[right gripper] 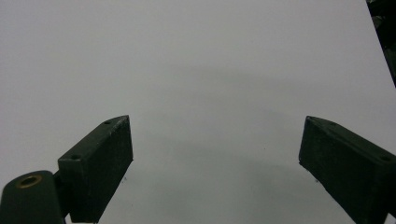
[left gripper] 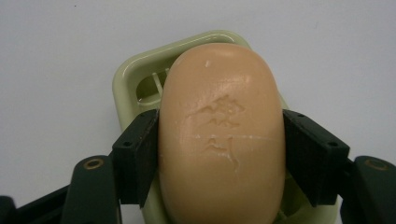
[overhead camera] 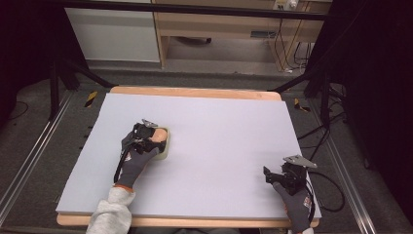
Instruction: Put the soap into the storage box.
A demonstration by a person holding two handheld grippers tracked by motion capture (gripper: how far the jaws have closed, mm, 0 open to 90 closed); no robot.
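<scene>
A peach-coloured bar of soap (left gripper: 219,84) with a stamped mark on top lies lengthwise over a pale green soap dish (left gripper: 135,70). My left gripper (left gripper: 222,133) is shut on the soap, one black pad pressed against each long side. From above, the left gripper (overhead camera: 146,134) sits at the board's left middle, with the soap (overhead camera: 159,135) and the dish (overhead camera: 167,147) just right of the gloved hand. My right gripper (overhead camera: 269,175) rests near the front right corner, and its jaws (right gripper: 215,154) stand wide open with bare board between them.
A white board (overhead camera: 219,126) covers the wooden table (overhead camera: 195,91). Black stand legs and cables (overhead camera: 316,141) lie on the floor at both sides. A wooden shelf unit (overhead camera: 219,29) stands behind the table.
</scene>
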